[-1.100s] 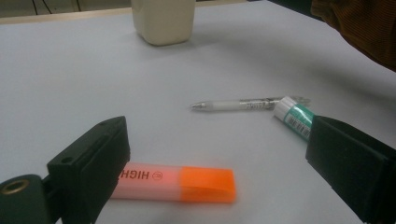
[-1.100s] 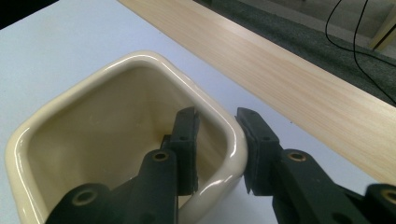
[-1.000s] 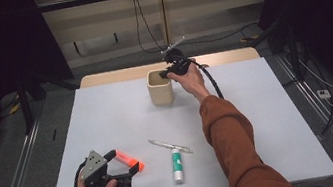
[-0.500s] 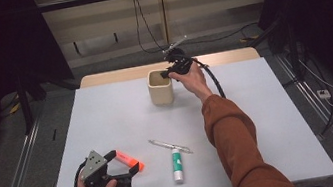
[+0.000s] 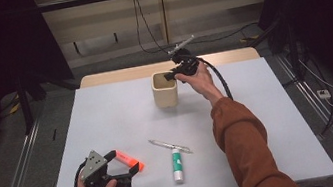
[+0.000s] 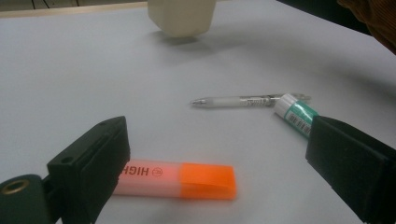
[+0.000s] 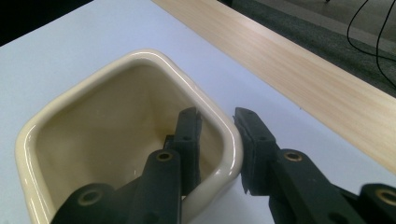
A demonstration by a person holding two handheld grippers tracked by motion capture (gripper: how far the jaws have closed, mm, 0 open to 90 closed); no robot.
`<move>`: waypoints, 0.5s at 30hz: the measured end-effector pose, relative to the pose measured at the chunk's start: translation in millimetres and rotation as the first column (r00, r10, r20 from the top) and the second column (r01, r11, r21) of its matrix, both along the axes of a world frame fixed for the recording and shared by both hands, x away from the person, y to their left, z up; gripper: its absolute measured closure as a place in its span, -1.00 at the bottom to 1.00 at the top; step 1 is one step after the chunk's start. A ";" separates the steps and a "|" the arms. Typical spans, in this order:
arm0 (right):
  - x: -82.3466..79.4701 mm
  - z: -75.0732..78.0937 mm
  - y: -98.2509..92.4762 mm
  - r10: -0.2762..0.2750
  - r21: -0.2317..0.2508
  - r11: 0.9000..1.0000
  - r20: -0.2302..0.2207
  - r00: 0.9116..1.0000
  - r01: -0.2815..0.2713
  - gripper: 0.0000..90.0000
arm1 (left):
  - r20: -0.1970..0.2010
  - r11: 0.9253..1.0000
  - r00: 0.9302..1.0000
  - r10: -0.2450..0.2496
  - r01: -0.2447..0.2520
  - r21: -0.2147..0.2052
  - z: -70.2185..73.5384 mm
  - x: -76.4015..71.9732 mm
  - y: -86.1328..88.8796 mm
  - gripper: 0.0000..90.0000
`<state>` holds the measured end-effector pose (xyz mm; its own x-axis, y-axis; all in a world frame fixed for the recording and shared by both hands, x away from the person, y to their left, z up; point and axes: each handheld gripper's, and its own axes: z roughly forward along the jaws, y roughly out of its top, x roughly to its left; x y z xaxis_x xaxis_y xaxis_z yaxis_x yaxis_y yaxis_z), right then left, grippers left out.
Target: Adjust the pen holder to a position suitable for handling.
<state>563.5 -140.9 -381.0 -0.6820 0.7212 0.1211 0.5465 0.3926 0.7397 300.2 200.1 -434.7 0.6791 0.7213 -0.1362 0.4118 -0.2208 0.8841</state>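
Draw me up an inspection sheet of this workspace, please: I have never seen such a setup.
Surface: white table top, with a pale wooden strip along its far edge.
Job's things: cream square ceramic cup, upright near the far edge; orange plastic highlighter, lying flat near the front.
Clutter: clear ballpoint pen and white-and-green glue stick, lying side by side, ends close together.
Grippers: right gripper has its jaws astride the cup's wall, one inside, one outside, apparently clamped. Left gripper is open, jaws either side of the highlighter.
Cables: black cable trails from the right gripper; loose floor cables behind the table.
Surroundings: dark curtains, grey floor.
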 end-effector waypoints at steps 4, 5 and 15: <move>-13.9 2.4 -9.4 -0.001 -0.011 1.000 0.000 1.000 0.001 0.60 | 0.000 1.000 1.000 0.004 -0.004 0.000 0.1 0.0 -0.6 -0.86; -17.6 3.7 -11.5 -0.001 -0.016 1.000 0.003 1.000 0.001 0.60 | 0.000 1.000 1.000 0.005 -0.005 0.000 0.1 0.1 -0.6 -0.86; -54.3 17.2 -28.7 0.011 -0.035 0.999 0.022 1.000 -0.010 0.60 | 0.003 1.000 1.000 0.009 -0.009 0.007 0.2 0.7 -0.1 -0.86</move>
